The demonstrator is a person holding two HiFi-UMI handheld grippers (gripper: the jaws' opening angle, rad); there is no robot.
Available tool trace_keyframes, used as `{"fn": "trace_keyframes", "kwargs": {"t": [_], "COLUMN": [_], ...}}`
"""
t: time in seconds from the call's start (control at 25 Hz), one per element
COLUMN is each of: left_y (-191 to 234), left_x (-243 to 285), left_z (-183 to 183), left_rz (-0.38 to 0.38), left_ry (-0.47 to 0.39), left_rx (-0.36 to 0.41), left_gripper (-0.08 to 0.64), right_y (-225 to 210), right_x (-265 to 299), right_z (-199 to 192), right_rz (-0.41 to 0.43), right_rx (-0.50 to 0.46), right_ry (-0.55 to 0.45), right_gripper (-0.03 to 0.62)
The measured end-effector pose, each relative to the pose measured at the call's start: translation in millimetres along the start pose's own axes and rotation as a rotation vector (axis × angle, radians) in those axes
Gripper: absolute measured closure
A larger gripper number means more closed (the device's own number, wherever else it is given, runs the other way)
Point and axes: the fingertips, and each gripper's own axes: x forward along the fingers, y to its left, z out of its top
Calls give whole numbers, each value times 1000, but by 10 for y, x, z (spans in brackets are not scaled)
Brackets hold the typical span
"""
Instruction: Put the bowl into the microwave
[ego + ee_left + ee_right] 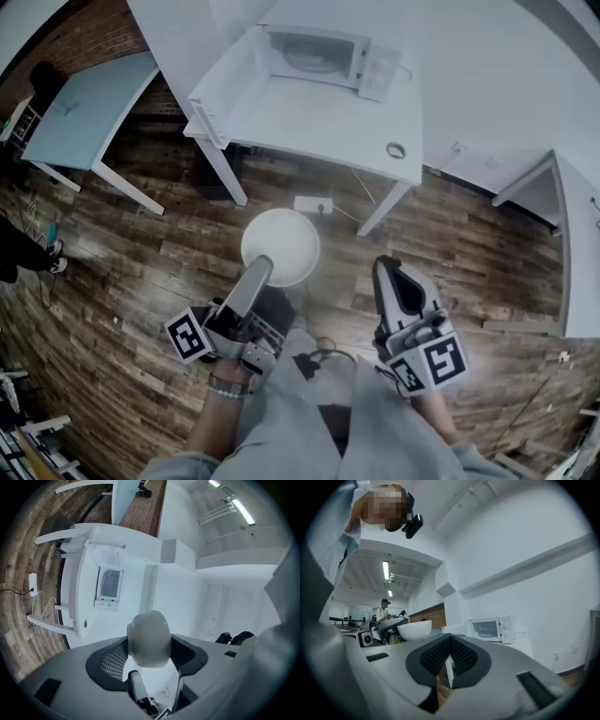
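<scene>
My left gripper [262, 267] is shut on the rim of a white bowl [279, 246] and holds it above the wooden floor, short of the table. In the left gripper view the bowl [149, 637] sits edge-on between the pads of that gripper [150, 659]. The white microwave [323, 58] stands on a white table [309, 127] ahead, its door [223, 89] swung open to the left and its cavity empty. My right gripper [387, 269] is shut with nothing in it, to the right of the bowl. From the right gripper [450, 654] view, the bowl [415, 629] and microwave [490, 629] both show.
A roll of tape [396, 150] lies near the table's right front corner. A power strip [314, 203] rests on the floor under the table. A blue-topped table [89, 103] stands at the left and another white table [574, 244] at the right. A person [384, 609] stands far off.
</scene>
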Motion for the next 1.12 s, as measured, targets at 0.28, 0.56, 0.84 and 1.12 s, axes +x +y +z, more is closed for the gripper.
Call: {"fn": "trace_keyframes", "kwargs": {"t": [0.28, 0.56, 0.84, 1.12], "left_y": [96, 152, 179, 226], "left_x": [194, 277, 311, 371], "left_z": [399, 713, 848, 951], "left_rz": [-6, -11, -6, -19], "left_ry": [33, 58, 70, 40], "left_rx": [-27, -22, -26, -54], "left_gripper": [302, 302, 302, 302], "right_y": [-60, -50, 2, -28], "right_x": [423, 736, 894, 1010], "right_z": [59, 55, 61, 75], "right_rz": [-45, -77, -82, -70], "right_rx": [24, 15, 12, -7], "right_ry": [-23, -35, -33, -24], "right_gripper": [589, 589, 589, 589]}}
